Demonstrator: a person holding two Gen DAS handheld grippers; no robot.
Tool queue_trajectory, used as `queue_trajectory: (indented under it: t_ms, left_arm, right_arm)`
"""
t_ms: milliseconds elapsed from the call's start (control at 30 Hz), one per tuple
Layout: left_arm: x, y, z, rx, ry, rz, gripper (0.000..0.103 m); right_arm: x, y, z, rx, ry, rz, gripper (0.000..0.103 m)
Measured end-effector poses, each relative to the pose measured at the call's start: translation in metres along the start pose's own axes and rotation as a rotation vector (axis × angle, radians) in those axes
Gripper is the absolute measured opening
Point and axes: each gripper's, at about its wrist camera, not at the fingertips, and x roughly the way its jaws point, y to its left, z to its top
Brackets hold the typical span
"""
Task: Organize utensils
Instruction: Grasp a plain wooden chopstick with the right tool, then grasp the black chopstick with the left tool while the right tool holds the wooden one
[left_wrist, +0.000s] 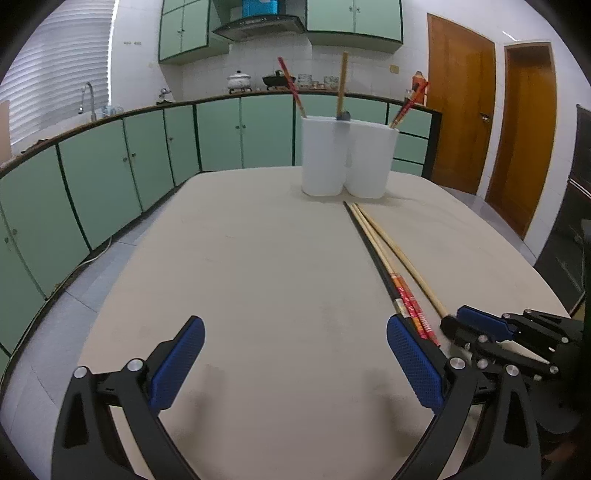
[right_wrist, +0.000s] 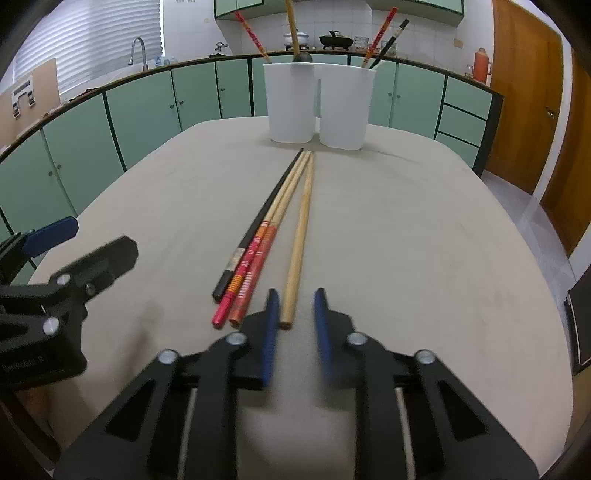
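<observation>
Several chopsticks lie side by side on the beige table (right_wrist: 424, 236): a black one (right_wrist: 258, 225), two with red and orange handles (right_wrist: 255, 266), and a plain wooden chopstick (right_wrist: 301, 229). My right gripper (right_wrist: 295, 299) has its blurred blue pads drawn in narrow around the plain chopstick's near end, shut on it. From the left wrist view, the right gripper (left_wrist: 452, 325) sits at that chopstick's (left_wrist: 402, 258) end. My left gripper (left_wrist: 295, 354) stands wide open over bare table, left of the chopsticks. Two white cups (right_wrist: 291, 107) (right_wrist: 345, 110) at the far edge hold upright chopsticks.
Green kitchen cabinets (left_wrist: 110, 177) curve round behind and to the left of the table. Brown wooden doors (left_wrist: 461, 110) stand at the right. A dark cabinet (left_wrist: 576, 221) is close to the table's right edge.
</observation>
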Motion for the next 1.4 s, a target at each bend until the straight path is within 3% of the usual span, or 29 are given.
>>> queue_trajectory:
  t_ms: [433,900,1000,1133,1400]
  left_arm:
    - [0.013,-0.023,-0.004,0.045,0.084,-0.042,0.096]
    - [0.018,-0.044,-0.003,0.06,0.12,-0.114,0.087]
    - [0.012,-0.034,0.001,0.034,0.101,-0.106,0.087]
    - [0.019,-0.028,-0.002,0.054,0.138,-0.074,0.087]
    - [0.028,-0.045,-0.005,0.103,0.176,-0.099,0.086]
  right_arm:
    - [-0.01,-0.043,-0.002,0.091,-0.013,-0.005,0.006]
    - [-0.01,-0.053,-0.003,0.113,-0.023,0.004,0.006]
    - [-0.008,-0.054,-0.003,0.115,-0.016,0.006,0.006]
    - [-0.006,-0.053,-0.003,0.117,-0.013,0.008,0.006]
    - [-0.007,-0.056,-0.002,0.126,-0.014,0.008,0.006]
